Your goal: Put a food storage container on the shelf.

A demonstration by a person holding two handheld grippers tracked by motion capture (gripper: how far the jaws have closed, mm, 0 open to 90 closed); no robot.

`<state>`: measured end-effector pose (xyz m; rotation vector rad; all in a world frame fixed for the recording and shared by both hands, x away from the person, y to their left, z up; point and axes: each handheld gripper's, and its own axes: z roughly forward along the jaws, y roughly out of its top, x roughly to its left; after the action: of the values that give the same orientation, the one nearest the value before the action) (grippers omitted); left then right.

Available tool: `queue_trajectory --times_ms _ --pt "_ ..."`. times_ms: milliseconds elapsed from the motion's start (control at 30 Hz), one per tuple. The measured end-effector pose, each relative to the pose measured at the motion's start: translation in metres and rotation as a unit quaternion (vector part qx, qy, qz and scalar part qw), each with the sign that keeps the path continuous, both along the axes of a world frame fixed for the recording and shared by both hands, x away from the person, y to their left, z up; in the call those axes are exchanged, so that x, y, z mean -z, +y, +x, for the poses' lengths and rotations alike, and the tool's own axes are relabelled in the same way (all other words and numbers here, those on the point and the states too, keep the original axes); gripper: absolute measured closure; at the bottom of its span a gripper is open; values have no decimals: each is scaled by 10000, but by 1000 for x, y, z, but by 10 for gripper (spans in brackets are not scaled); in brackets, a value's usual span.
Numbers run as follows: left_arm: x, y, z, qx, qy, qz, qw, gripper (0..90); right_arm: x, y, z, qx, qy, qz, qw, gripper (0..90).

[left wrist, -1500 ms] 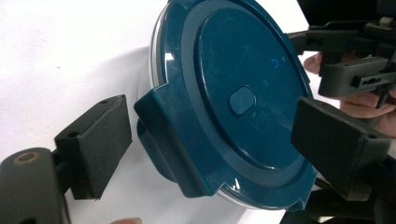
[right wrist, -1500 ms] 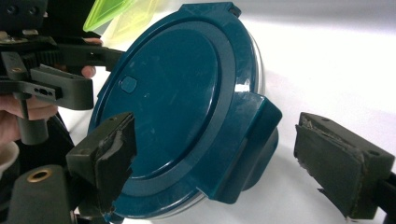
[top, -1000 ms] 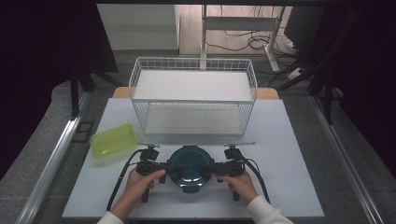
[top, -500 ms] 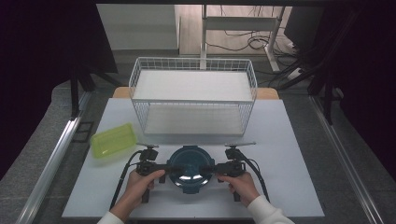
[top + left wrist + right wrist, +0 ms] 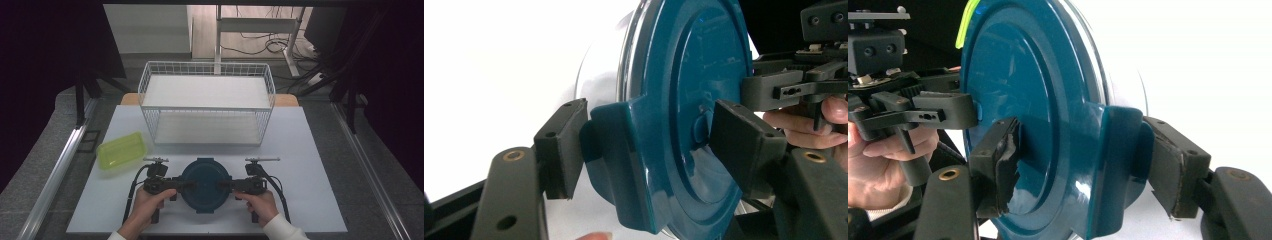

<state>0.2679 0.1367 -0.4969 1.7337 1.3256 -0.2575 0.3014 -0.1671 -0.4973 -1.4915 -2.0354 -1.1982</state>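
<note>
High view: both hand-held grippers clamp the blue lidded container (image 5: 205,184) by its side latches

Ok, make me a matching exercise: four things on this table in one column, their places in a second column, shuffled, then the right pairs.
Things:
1. blue round container
2. green lid
3. wire basket
4. left gripper

Places:
A. far middle of the table
B. at the container's left lid clip
C. near edge, between both grippers
D. left side, by the table's edge

Pairs: 1-C, 2-D, 3-A, 4-B
</note>
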Motion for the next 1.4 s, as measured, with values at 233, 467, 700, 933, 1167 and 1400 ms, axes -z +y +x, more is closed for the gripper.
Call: queue_trajectory --times_ms 233,467,700,933,1167,1400 --pt "-3 0 -3 -54 -94 35 9999 367 0 -2 -1 83 39 72 9999 351" --pt "-5 -1 -4 -29 -116 82 9999 368 -1 -2 -2 118 34 80 9999 353" --pt "-9 -2 -3 -8 -175 94 9998 368 -6 -3 -1 97 -132 55 9999 352" --pt "-11 -4 -2 7 -209 85 9997 369 -9 -4 0 98 -202 25 9997 352" --pt "-14 -5 0 39 -246 103 9996 369 -12 -5 1 103 -262 21 9996 352" --pt "-19 -5 3 28 -314 93 9995 369 -18 -5 3 109 -360 14 9993 352"
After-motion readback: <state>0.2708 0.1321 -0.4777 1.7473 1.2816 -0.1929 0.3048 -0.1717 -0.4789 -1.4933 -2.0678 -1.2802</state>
